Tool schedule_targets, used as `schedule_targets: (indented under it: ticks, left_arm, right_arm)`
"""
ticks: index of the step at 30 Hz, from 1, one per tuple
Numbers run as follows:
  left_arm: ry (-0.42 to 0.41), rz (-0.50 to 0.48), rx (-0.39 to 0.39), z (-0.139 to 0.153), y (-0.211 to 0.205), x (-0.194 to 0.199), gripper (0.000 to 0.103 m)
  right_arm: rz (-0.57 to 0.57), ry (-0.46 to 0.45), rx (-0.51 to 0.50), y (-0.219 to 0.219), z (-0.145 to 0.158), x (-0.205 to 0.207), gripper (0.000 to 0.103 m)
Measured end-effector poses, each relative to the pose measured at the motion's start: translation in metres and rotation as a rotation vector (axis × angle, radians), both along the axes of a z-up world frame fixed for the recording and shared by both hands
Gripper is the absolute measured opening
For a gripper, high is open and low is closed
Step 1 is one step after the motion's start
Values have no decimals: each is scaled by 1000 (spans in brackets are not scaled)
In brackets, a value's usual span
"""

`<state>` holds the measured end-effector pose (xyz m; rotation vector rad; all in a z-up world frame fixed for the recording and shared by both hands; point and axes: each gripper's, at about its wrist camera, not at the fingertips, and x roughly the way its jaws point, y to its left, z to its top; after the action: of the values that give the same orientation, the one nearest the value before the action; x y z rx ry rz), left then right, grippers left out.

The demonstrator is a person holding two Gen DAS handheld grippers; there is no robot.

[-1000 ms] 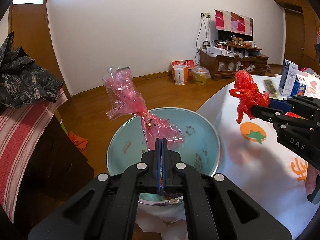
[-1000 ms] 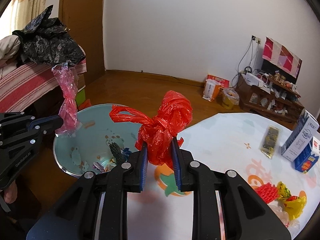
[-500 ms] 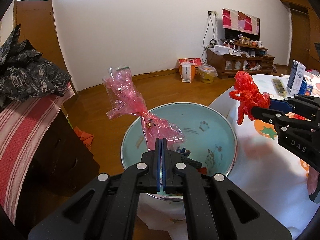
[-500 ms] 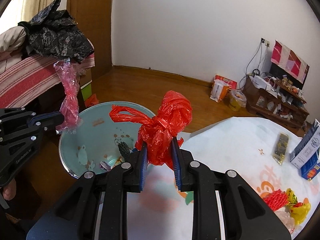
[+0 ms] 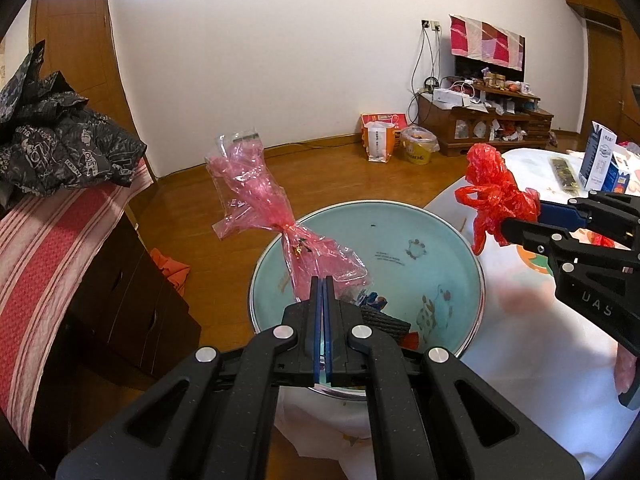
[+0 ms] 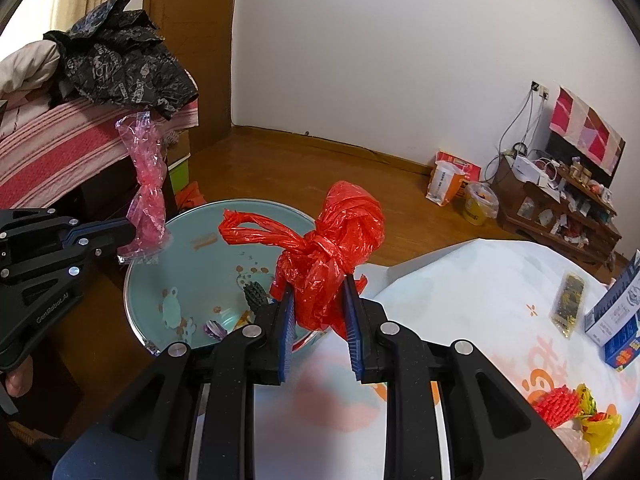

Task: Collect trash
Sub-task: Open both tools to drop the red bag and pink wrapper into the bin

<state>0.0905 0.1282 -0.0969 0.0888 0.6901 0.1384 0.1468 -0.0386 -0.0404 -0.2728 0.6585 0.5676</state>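
**Trash: two bags gripped, both at the basin, drop pending**

Trash in hand on both sides. Left gripper [image 5: 322, 292] clamped flat on thin pink cellophane bag [image 5: 276, 232], pads fully together, bag sticking up and away from the fingers. Same bag seen from right wrist view [image 6: 147, 196], hanging over near rim of basin [image 6: 132, 280]. Right gripper [image 6: 320, 308] pinching knotted red plastic bag [image 6: 328, 256], jaws held partway apart by the bundle, blue pads [image 6: 286, 320] pressing into it either side. Red bag also visible from left view [image 5: 496, 200], over right edge of basin, above boundary with tablecloth [image 5: 520, 360].

Basin: light blue enamel, sits off table edge, already holding scraps (dark ridged piece, small coloured bits).

Step judged: transport done or nearly, release stage. Pink bag sits well over the bowl. Red bag looks marginal, closer to rim than centre.

Next move calls for:
- shifting red bag further inward over the bowl before letting go
- opening left jaws first; cellophane light, may cling to pads, small shake likely needed
- opening right jaws wide; crumpled bundle may spring and catch

More trash left on table: red and yellow wrappers [image 6: 576, 408] at bottom right of right view. Cartons [image 6: 616, 320] and flat packet [image 6: 568, 306] unclear whether trash.
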Motion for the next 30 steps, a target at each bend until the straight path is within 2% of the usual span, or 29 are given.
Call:
schedule_targets:
  ticks: [18,21,22,24,28,30]
  left_arm:
    - [7,-16,-11,-2,-3,0,1]
    - [9,-16,-18,-2,-2,0,4]
    - [10,-17,-21,-2,-1,1,7]
    - [10,-18,-23,-2,-2,1,24]
    - [8,-19,-23,-2,-4,0,31]
    - [7,-14,-24,-2,-4,-1,43]
  right_arm:
    - [27,9,-17,9,-3,0,24]
    - [45,8,-19,11,-5,-2,33]
    - [50,5,-19,11,-5,-2,40]
    - [55,5,-20,12,-5,-3,48]
    - [50,3,-19,12,-6,-4,53]
    - [41,2,-16,11,-6,-4,55]
